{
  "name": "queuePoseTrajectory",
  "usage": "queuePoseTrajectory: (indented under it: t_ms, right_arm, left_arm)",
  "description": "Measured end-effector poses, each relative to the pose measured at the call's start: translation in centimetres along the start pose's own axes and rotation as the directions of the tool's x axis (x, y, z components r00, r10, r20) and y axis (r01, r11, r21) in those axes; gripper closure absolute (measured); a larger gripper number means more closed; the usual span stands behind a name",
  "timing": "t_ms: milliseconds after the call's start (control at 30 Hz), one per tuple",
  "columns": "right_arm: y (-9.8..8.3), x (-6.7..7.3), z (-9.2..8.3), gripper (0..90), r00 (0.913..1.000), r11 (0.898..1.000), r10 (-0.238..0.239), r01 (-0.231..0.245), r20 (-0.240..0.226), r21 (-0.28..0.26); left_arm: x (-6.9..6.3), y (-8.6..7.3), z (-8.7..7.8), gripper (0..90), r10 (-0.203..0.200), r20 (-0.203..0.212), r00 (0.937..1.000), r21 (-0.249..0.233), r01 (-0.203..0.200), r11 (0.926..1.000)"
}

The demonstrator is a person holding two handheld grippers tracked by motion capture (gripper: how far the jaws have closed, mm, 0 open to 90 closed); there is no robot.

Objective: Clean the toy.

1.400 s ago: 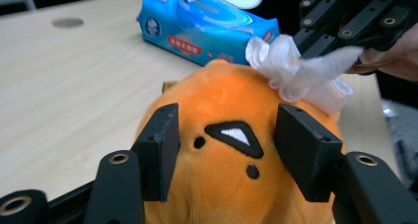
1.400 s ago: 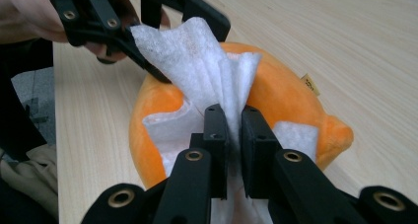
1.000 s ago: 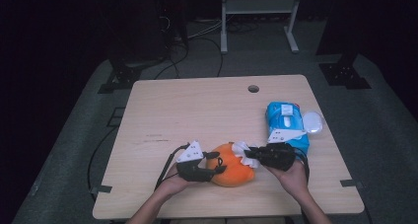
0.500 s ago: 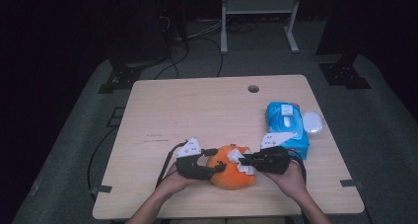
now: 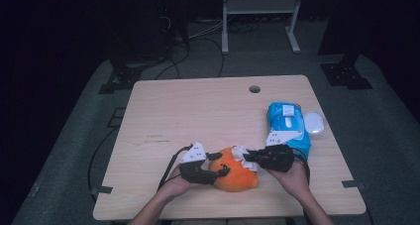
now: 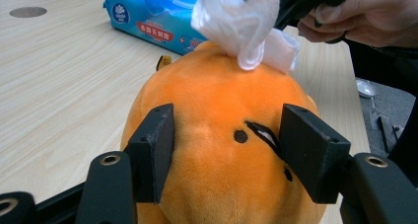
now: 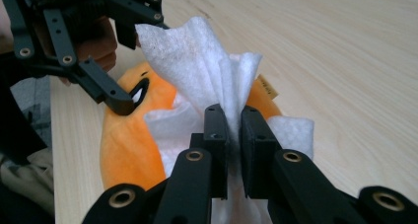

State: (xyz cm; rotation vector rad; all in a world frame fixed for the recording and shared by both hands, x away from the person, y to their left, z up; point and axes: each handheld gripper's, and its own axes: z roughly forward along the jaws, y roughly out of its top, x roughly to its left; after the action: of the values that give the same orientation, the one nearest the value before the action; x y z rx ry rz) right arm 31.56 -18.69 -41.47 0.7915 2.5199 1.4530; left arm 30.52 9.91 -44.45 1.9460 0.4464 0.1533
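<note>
table (image 5: 198, 111) | orange plush (image 6: 217, 135) between left gripper (image 6: 226, 155) jaws | wipe (image 7: 207, 71) pinched in right gripper (image 7: 234, 135)

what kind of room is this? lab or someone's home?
Most likely a lab or recording studio, not a home: a bare wooden table on grey carpet, dark surroundings, loose cables on the floor behind it, and a metal stand at the back.

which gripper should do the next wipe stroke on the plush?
Right. The right gripper is already shut on the white wipe, pressed on the orange plush. The left gripper straddles the plush, better for steadying it.
</note>
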Motion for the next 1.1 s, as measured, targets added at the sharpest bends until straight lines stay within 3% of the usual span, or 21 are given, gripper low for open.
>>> queuePoseTrajectory:
  t_ms: [100,167,300,400,467,533,567,600,667,700,733,800,833,867,900,933,967,1000,1033,1100]
  right_arm:
    - [0.3,0.5,0.2,82.0,0.9999,1.000,-0.012,0.012,-0.009,-0.014]
    - [0.3,0.8,0.6,82.0,0.9996,1.000,-0.023,0.023,-0.015,0.004]
    - [0.0,1.1,0.9,81.9,0.9985,0.998,-0.054,0.054,-0.014,0.030]
    - [0.0,1.4,0.7,81.9,0.9963,0.996,-0.083,0.084,-0.022,0.038]
    - [0.0,1.7,0.7,81.9,0.9953,0.995,-0.093,0.094,-0.026,0.040]
    - [0.0,1.8,0.7,81.9,0.9948,0.994,-0.098,0.099,-0.027,0.040]
    - [0.0,1.9,0.7,81.9,0.9948,0.994,-0.098,0.099,-0.029,0.039]
    - [0.0,1.9,0.8,81.9,0.9947,0.994,-0.098,0.099,-0.032,0.040]
    - [0.0,1.9,0.8,81.9,0.9946,0.994,-0.097,0.099,-0.036,0.040]
    - [0.0,1.9,0.8,81.9,0.9955,0.995,-0.088,0.089,-0.036,0.035]
    - [0.0,1.9,0.8,81.9,0.9955,0.995,-0.088,0.089,-0.036,0.035]
    - [0.1,2.0,0.7,82.0,0.9959,0.996,-0.088,0.088,-0.021,0.029]
    - [0.2,2.0,0.6,82.0,0.9966,0.997,-0.080,0.080,-0.020,0.021]
    - [0.2,2.0,0.6,82.0,0.9966,0.997,-0.080,0.080,-0.020,0.021]
    - [0.4,2.0,0.2,82.0,0.9968,0.997,-0.079,0.079,-0.011,0.001]
    - [0.4,2.0,0.2,82.0,0.9968,0.997,-0.079,0.079,-0.011,0.001]
    - [0.7,2.0,-0.3,82.0,0.9977,0.997,-0.065,0.064,-0.021,-0.039]
    - [0.9,2.1,-0.5,82.0,0.9976,0.996,-0.068,0.067,-0.015,-0.051]
    - [1.0,2.1,-0.6,82.0,0.9975,0.996,-0.070,0.069,-0.010,-0.057]
    - [1.1,2.1,-0.6,82.0,0.9975,0.996,-0.070,0.070,-0.006,-0.060]
  left_arm:
    - [0.1,0.0,-0.1,38.6,-0.007,0.003,1.0000,0.000,0.007,1.0000]
    - [0.2,0.2,-0.2,36.3,-0.019,0.012,0.9997,-0.002,0.019,0.9998]
    - [0.6,0.8,-0.3,24.0,-0.047,0.053,0.9975,-0.017,0.048,0.9987]
    - [0.9,1.0,-0.5,16.0,-0.073,0.054,0.9959,-0.016,0.074,0.9971]
    - [1.4,0.7,-0.6,12.3,-0.105,0.024,0.9942,0.020,0.104,0.9943]
    - [1.7,0.5,-0.5,9.9,-0.127,0.023,0.9917,0.024,0.126,0.9917]
    - [2.0,0.1,-0.1,10.1,-0.185,0.053,0.9813,0.040,0.183,0.9822]
    - [2.0,-0.1,0.1,10.2,-0.195,0.067,0.9786,0.051,0.192,0.9801]
    - [1.8,-0.1,0.3,13.2,-0.188,0.082,0.9788,0.067,0.183,0.9809]
    - [1.4,-0.1,0.6,16.4,-0.150,0.078,0.9857,0.081,0.144,0.9863]
    - [1.4,-0.1,0.6,20.7,-0.150,0.078,0.9857,0.081,0.144,0.9863]
    - [1.2,0.3,0.2,29.1,-0.097,0.068,0.9930,0.069,0.092,0.9934]
    - [1.2,0.3,0.2,33.0,-0.097,0.068,0.9930,0.069,0.092,0.9934]
    - [1.2,0.4,0.1,33.0,-0.087,0.064,0.9941,0.054,0.083,0.9950]
    - [0.9,0.8,-0.2,38.0,-0.044,0.055,0.9975,-0.004,0.044,0.9990]
    - [0.9,0.8,-0.2,39.5,-0.044,0.055,0.9975,-0.004,0.044,0.9990]
    - [0.7,1.1,-0.3,40.5,-0.009,0.042,0.9991,-0.032,0.011,0.9994]
    - [0.3,1.6,-0.5,41.0,0.062,0.009,0.9981,-0.069,-0.061,0.9958]
    - [-0.1,1.8,-0.5,41.0,0.104,-0.011,0.9945,-0.079,-0.105,0.9913]
    - [-0.2,1.8,-0.5,40.8,0.127,-0.019,0.9917,-0.071,-0.128,0.9892]
